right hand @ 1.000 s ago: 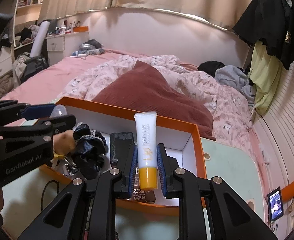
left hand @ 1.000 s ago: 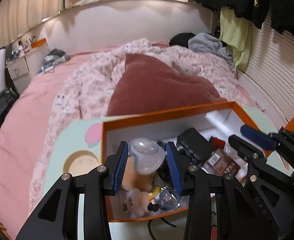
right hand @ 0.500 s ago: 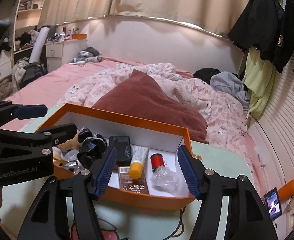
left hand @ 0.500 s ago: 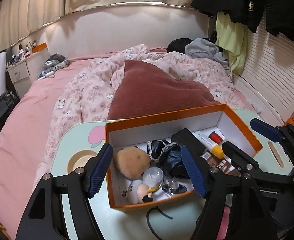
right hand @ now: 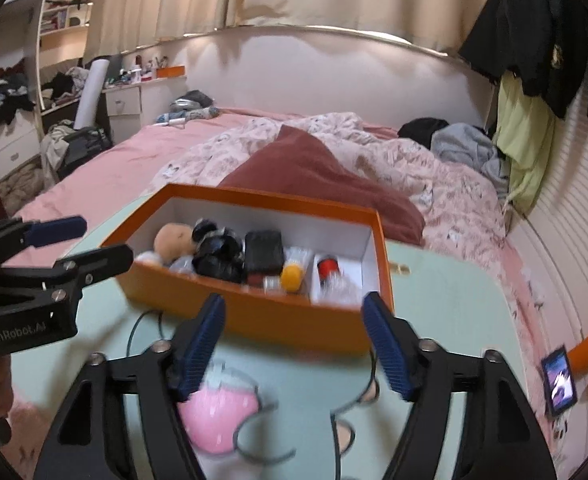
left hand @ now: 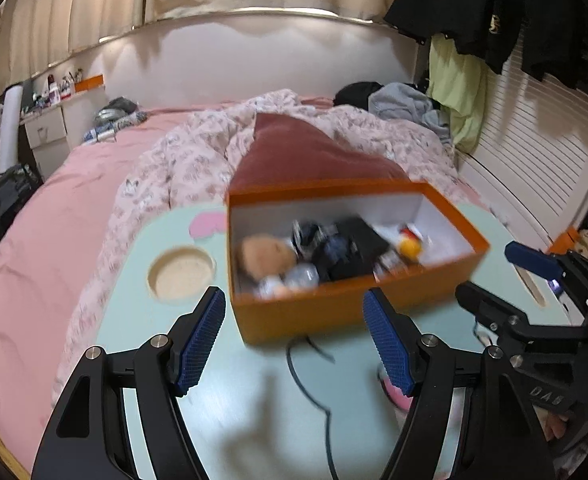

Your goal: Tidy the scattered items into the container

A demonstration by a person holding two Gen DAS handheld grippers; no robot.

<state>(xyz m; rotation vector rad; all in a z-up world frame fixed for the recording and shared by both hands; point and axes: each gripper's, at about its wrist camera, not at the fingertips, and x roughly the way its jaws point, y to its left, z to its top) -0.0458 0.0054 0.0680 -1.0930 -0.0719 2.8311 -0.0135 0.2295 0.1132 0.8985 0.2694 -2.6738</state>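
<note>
An orange box (left hand: pixel 313 314) (right hand: pixel 278 198) stands on the mint-green table (left hand: pixel 254 400). Inside lie a brown plush toy (left hand: pixel 268 256) (right hand: pixel 174 238), a black bundle (right hand: pixel 218 252), a black pouch (right hand: pixel 264 254), a tube with an orange cap (right hand: pixel 292 276) and a red-capped item (right hand: pixel 327 268). My left gripper (left hand: pixel 294 332) (right hand: pixel 108 240) is open and empty, just in front of the box. My right gripper (right hand: pixel 294 320) (left hand: pixel 483 270) hovers before the box's front wall; its jaws are opening with nothing between them. A pink item (right hand: pixel 218 416) and a thin black cord (left hand: pixel 305 372) lie on the table below.
The table has a round cup recess (left hand: pixel 182 272) at its left. Behind the box lies a bed with a dark red pillow (left hand: pixel 305 156) and a rumpled floral duvet. A small lit phone (right hand: pixel 559 384) stands at the right. Clothes hang on the right wall.
The left gripper let go of a clear-domed item and the right gripper let go of the tube; both now lie in the box. Both grippers opened and drew back from the box.
</note>
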